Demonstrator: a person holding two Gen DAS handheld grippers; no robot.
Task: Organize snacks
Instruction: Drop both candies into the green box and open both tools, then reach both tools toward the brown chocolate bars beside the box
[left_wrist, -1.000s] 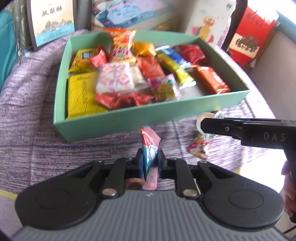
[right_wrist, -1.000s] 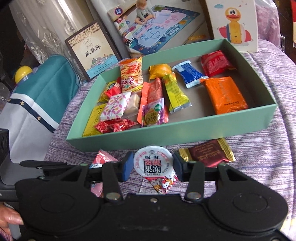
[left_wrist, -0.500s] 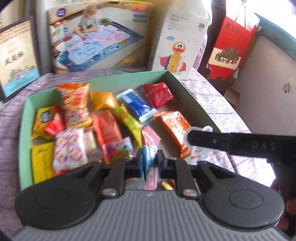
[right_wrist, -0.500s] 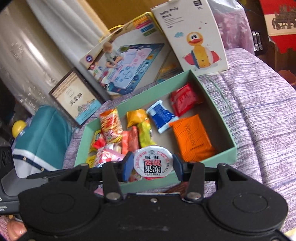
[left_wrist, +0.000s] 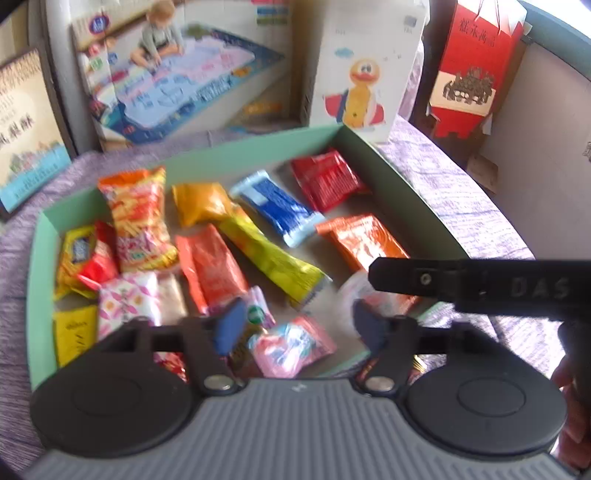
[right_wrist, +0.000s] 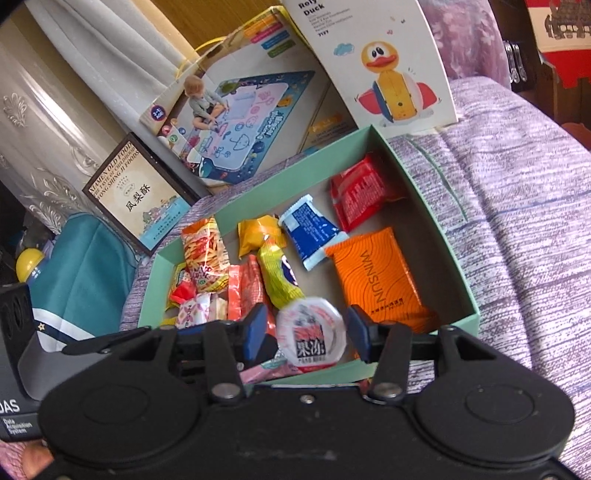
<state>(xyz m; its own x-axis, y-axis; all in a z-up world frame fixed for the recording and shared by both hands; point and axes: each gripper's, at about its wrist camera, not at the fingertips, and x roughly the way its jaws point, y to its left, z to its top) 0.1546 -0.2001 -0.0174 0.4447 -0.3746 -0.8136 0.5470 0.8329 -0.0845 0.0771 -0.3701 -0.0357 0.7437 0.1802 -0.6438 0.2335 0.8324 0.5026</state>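
The green box (left_wrist: 37, 258) holds several snack packets, among them an orange WINSUN pack (right_wrist: 376, 280) and a blue pack (left_wrist: 277, 206). My left gripper (left_wrist: 300, 326) hovers over the box's near side, its jaws opening. A blurred pink and blue candy packet (left_wrist: 291, 343) lies loose below them, touching neither pad. My right gripper (right_wrist: 306, 330) is also over the near side with jaws opening. A blurred round jelly cup (right_wrist: 312, 332) sits between its pads with a gap on each side. In the left wrist view, a finger (left_wrist: 424, 278) of the right gripper crosses from the right.
The box rests on a purple woven cloth (right_wrist: 517, 221). Behind it stand a duck toy box (left_wrist: 362, 74), a drawing mat box (left_wrist: 177, 81), a framed pastry box (right_wrist: 136, 195) and a red carton (left_wrist: 476, 66). A teal bag (right_wrist: 81, 266) lies at the left.
Both grippers moved from in front of the box to above its near side. The left jaws let go of the candy packet; the right jaws let go of the jelly cup.
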